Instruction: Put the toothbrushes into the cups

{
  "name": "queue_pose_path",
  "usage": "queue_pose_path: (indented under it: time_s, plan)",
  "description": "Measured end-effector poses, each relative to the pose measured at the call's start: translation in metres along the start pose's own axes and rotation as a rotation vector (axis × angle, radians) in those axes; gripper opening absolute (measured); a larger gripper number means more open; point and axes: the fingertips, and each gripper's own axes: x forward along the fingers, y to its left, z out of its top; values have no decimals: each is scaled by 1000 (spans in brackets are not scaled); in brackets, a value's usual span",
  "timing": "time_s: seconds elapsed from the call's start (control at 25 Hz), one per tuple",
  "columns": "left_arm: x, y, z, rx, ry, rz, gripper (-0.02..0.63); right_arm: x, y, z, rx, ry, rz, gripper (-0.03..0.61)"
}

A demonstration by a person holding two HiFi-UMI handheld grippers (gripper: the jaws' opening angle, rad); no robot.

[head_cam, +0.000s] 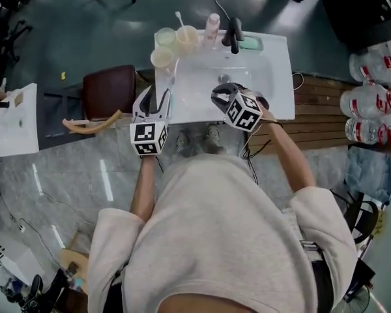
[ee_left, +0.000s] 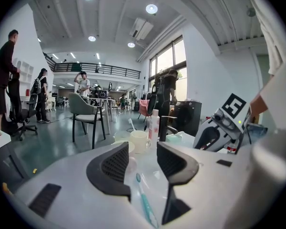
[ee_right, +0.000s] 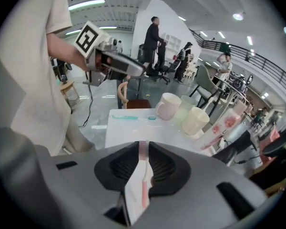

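Observation:
My right gripper (ee_right: pixel 144 152) is shut on a pink toothbrush (ee_right: pixel 143 193), held upright above the white counter (ee_right: pixel 133 132). My left gripper (ee_left: pixel 143 159) stands open low over the counter, with a teal toothbrush (ee_left: pixel 146 207) lying flat between its jaws, not gripped. That teal toothbrush (ee_right: pixel 133 118) also shows in the right gripper view near the counter's edge. Three cups stand together at the counter's far left: a pale mug (ee_right: pixel 168 105), a greenish cup (ee_right: pixel 185 109) and a cream cup (ee_right: pixel 195 120). In the head view a white toothbrush (head_cam: pixel 180 19) stands in one cup (head_cam: pixel 186 39).
A pink bottle (head_cam: pixel 212 26), a black faucet (head_cam: pixel 233 34) and a green soap dish (head_cam: pixel 251 43) line the back of the sink (head_cam: pixel 247 77). A brown stool (head_cam: pixel 109 90) stands left of the counter. Water bottles (head_cam: pixel 371 103) lie at the right. People stand far off.

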Motion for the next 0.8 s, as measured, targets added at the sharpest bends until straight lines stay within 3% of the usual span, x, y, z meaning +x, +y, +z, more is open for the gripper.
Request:
queue_pose_path:
  time_s: [0.24,0.48,0.64,0.8]
  plan:
    - [-1,3,0,-3,0,8,183,-24,-54,28,331,-236,-107,61]
    - [-1,8,0,-7,-2,22,183,-44,-98,41,589,-430,-199,61]
    - [-2,13,-1,-10,-3,34,183,-47,-116,51,675,-512,-240,61]
    - [-7,20,-1,-16,-3,55,183,-45,-132,74,666,-556,-261,61]
